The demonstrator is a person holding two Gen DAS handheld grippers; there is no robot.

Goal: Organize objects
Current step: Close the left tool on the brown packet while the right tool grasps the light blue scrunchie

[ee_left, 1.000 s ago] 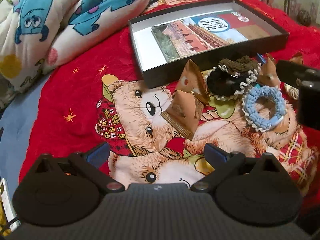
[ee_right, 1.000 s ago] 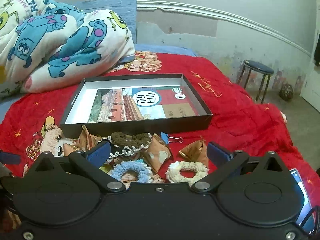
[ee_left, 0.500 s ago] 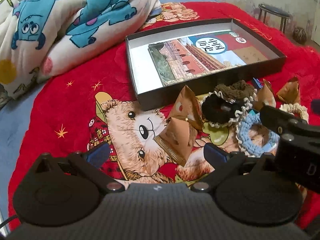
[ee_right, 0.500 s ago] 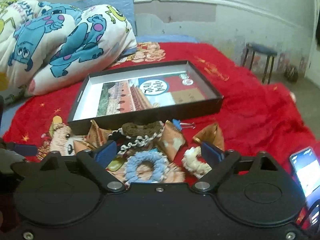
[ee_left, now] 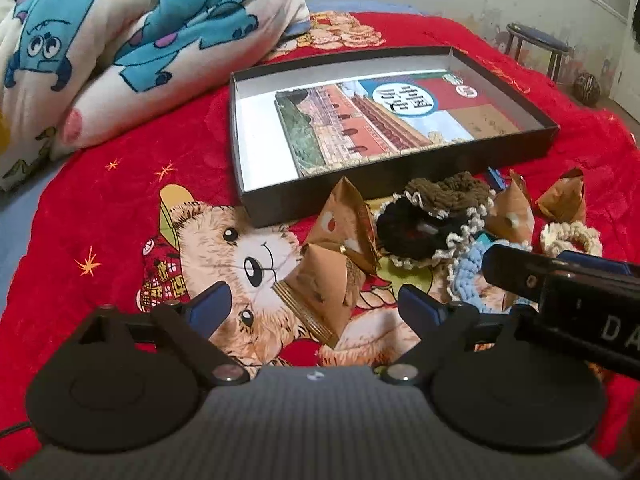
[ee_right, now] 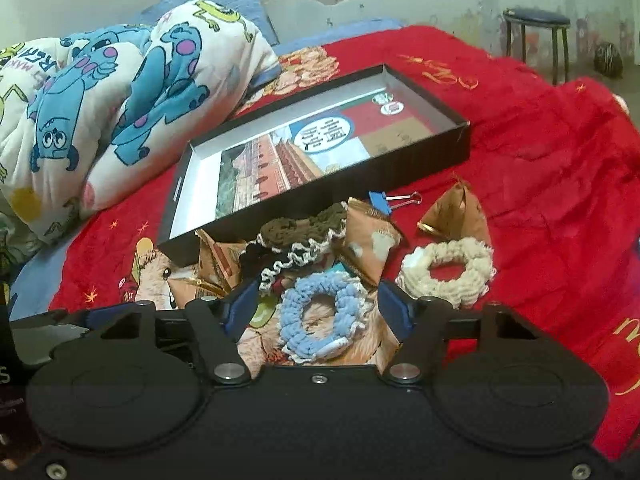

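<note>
Right gripper (ee_right: 314,306) jaws closing, not yet pinching; blue scrunchie (ee_right: 320,312) sits between them, lined up for transfer to box (ee_right: 360,184) ahead.

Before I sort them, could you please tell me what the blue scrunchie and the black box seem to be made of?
The blue scrunchie looks like crocheted yarn: looped stitches, frilly whitish edging, matte. The black box looks like thin cardboard: straight folded walls, matte black outside, white inside.

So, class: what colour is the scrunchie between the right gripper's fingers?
Light blue scrunchie, clearest in the right wrist view.
</note>
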